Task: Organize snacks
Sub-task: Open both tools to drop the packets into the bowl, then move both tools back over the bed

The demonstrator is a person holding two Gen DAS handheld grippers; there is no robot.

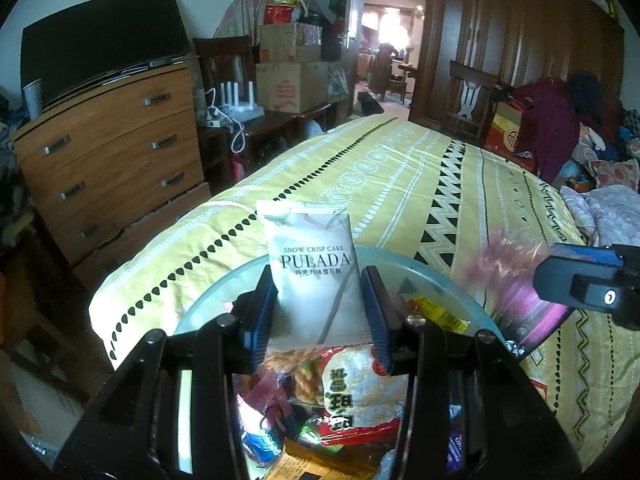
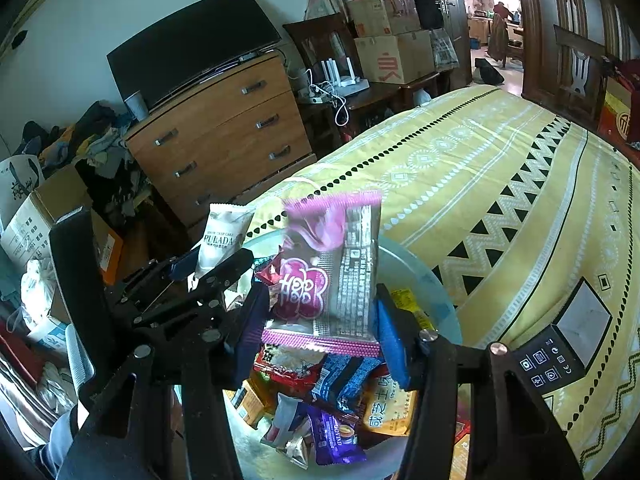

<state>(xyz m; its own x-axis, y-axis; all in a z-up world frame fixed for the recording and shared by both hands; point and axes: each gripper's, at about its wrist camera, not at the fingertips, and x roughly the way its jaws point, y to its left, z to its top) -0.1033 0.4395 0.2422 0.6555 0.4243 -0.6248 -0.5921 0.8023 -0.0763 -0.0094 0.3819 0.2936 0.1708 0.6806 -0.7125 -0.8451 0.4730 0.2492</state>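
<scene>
Two packets up, one in each gripper, over the snack bowl.

Nearest, the left gripper (image 1: 320, 304) clamps the white PULADA packet (image 1: 310, 264) upright between blue pads, and the right gripper (image 2: 320, 320) pinches the glossy purple packet (image 2: 332, 268), crinkled and blurred. Below both, the pale round bowl (image 2: 424, 276) brims with loose wrappers, its rim just beside the jaws. Beyond stretches the yellow patterned bedspread (image 1: 400, 184), flat and open, with the wooden dresser (image 1: 116, 152) past its left edge.
</scene>
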